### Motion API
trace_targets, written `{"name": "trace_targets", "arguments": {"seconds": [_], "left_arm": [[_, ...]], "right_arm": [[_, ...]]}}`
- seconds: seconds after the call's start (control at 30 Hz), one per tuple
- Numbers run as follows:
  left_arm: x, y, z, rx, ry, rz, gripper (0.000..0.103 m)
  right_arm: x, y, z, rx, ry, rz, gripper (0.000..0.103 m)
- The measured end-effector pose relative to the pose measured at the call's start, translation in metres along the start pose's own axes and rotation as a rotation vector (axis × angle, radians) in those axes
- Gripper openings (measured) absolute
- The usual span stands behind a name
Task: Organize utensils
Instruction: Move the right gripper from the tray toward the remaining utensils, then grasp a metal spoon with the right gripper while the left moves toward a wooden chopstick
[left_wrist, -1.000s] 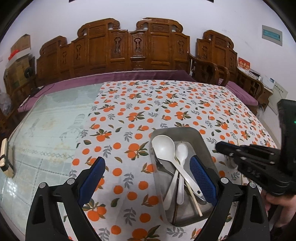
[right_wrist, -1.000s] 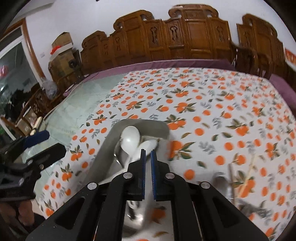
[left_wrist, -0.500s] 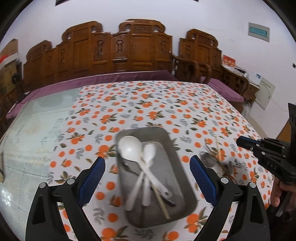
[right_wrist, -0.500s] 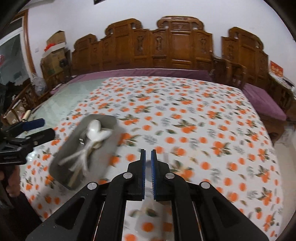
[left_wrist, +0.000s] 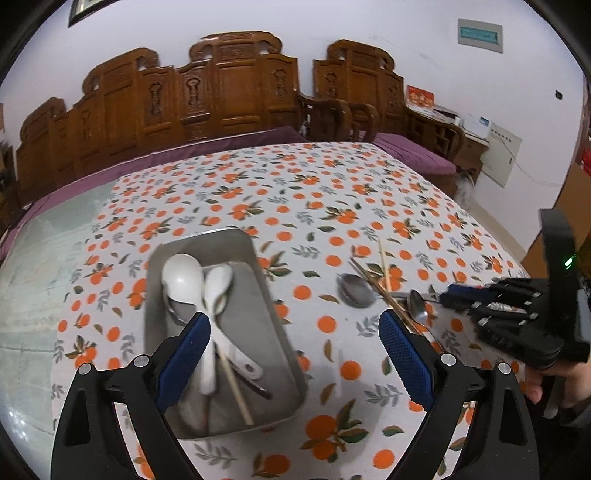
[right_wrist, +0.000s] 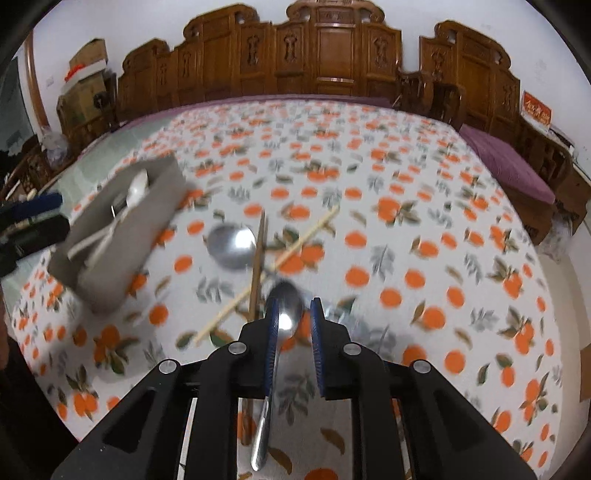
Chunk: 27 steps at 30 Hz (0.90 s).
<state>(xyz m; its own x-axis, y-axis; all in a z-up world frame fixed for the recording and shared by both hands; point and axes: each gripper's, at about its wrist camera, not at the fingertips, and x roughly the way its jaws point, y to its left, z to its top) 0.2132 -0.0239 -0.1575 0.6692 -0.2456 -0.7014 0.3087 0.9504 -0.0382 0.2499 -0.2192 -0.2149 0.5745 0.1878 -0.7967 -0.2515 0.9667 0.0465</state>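
Lying between right tongs (right_wrist: 293, 314), small metal spoon (right_wrist: 286, 312)

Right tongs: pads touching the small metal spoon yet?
Cannot tell. The right wrist view shows the right tongs straddling the small metal spoon, their jaws having just been opening, but blur hides whether the left pad brushes the bowl's edge.

Your tablecloth (left_wrist: 332, 206) is white, printed with oranges and grey-green leaves. Your tray (left_wrist: 273, 332) is dull grey metal; its two spoons (left_wrist: 184, 277) are white. Your fingers (right_wrist: 317, 332) carry blue pads on black frames.
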Motion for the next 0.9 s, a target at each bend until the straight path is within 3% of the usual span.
{"name": "trace_targets", "arguments": {"seconds": [0.37,0.5,0.9], "left_arm": [[0.008,-0.023,-0.008,0.053,0.022,-0.013,0.089],[0.008,-0.023,-0.008,0.051,0.023,-0.014,0.089],[0.016,-0.031,-0.014,0.049,0.027,-0.002,0.089]], "right_arm": [[0.014,0.011,-0.014,-0.032,0.06,0.008,0.019],[0.02,0.012,-0.01,-0.038,0.048,0.01,0.037],[0.041,0.013,0.004,-0.085,0.031,0.0,0.041]]}}
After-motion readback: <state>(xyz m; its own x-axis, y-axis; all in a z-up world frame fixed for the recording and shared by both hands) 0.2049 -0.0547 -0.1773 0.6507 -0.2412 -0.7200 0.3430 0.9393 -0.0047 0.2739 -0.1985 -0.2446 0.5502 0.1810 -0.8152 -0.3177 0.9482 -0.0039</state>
